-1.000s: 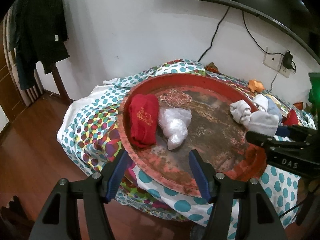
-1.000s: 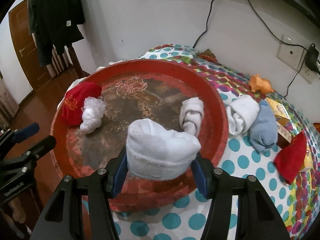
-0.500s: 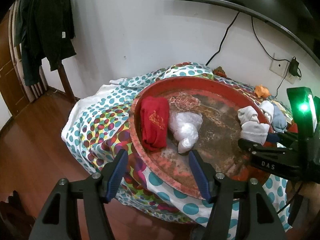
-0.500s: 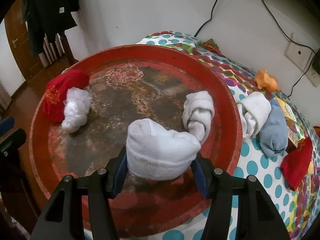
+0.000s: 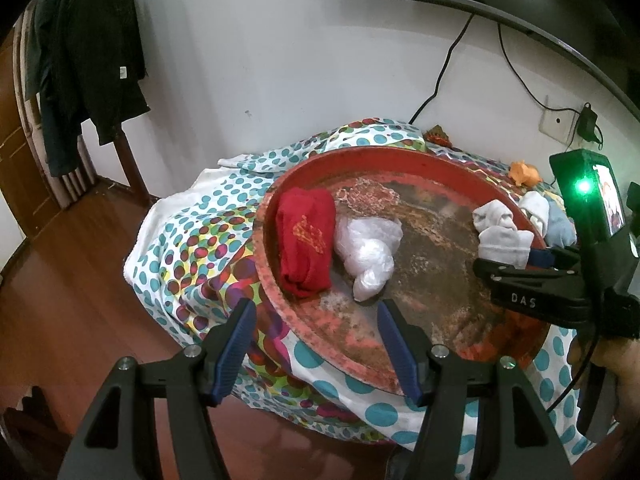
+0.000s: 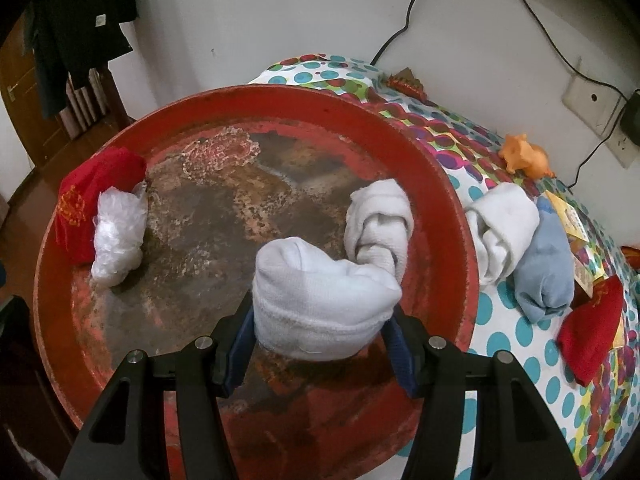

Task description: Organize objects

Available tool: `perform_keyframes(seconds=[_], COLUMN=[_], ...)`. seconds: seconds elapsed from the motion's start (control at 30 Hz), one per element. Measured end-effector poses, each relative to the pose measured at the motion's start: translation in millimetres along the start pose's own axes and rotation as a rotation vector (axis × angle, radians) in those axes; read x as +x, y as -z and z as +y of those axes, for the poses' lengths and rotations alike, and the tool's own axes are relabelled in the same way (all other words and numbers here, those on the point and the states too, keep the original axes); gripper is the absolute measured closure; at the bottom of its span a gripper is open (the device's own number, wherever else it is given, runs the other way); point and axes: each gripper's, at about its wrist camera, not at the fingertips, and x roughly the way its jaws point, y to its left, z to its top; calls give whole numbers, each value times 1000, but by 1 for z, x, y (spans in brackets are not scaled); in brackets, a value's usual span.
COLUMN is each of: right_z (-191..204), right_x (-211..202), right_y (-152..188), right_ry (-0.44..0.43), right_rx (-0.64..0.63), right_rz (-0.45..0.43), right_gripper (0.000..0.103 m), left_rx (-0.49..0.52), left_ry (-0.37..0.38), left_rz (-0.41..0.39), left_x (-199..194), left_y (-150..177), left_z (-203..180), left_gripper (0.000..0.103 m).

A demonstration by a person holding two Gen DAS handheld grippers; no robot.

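Note:
My right gripper is shut on a rolled white sock, held over the near right part of the worn red round tray. Just beyond it a knotted white sock lies in the tray. At the tray's left side lie a folded red sock and a clear plastic bag bundle. In the left wrist view my left gripper stands open and empty over the tray's near rim, in front of the red sock and the bag. The right gripper with its sock shows at the right.
The tray rests on a polka-dot cloth. To the right of the tray lie a white sock, a blue sock, a red sock, an orange toy and a yellow packet. Cables hang down the wall behind.
My right gripper has carried the white sock forward and a little down, further over the tray and closer to the knotted sock. The left gripper stays open.

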Motion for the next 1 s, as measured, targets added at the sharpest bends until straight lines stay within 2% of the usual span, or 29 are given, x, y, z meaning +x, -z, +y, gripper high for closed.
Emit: perform_keyframes(seconds=[0.37,0.47,0.73,1.0], right_z=[8,7,2,-13], right_x=[-3,-7,-29,-59], right_y=[4,4,2,17], right_ry=[6,5,-12,-40], right_rx=[-35,-20,-15,-4], right_rz=[-4,-19,-64,-116], right_gripper=[46,37,35,32], left_rx=[5,9,26,53], left_ry=[-5,-2,-17,-24], left_rz=[-2,1,0,-4], left_x=[0,0,1,0], left_y=[0,0,1,4], left_z=[0,-2,-5,-12], left_gripper=[38,38,38,38])
